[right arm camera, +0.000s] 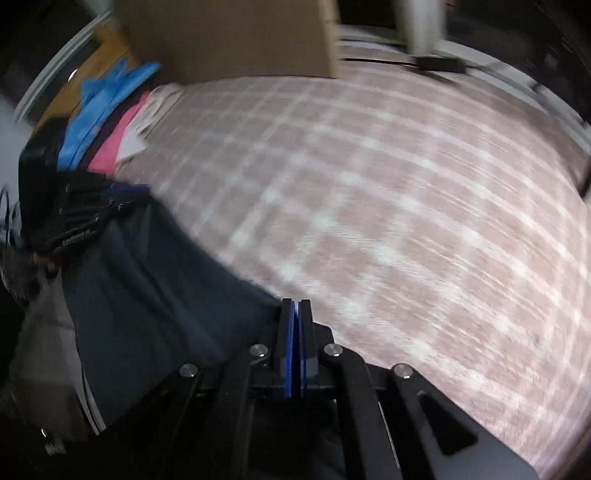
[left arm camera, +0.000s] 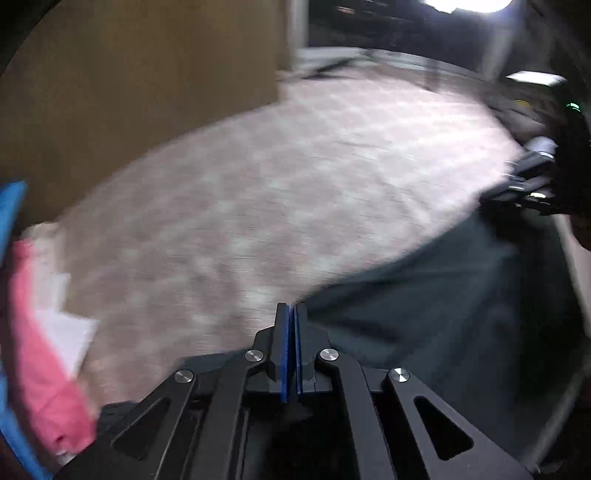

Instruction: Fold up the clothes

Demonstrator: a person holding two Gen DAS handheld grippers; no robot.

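a pink checked cloth (right arm camera: 388,206) is spread ahead of the tongs and fills most of both views. a brown box (right arm camera: 236,37) is stood on its far edge, ahead and to the left. white paper (left arm camera: 68,334) is seen to the left, at the cloth's edge. a bright light (left arm camera: 467,3) is seen far ahead, at the top of the left view. everything is blurred.

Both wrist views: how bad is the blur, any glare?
Left wrist: checked cloth heavily motion-smeared, blown-out light at top, left tool sharp. Right wrist: the cloth's grid streaked yet legible, no glare, right tool crisp, dark garment dim.
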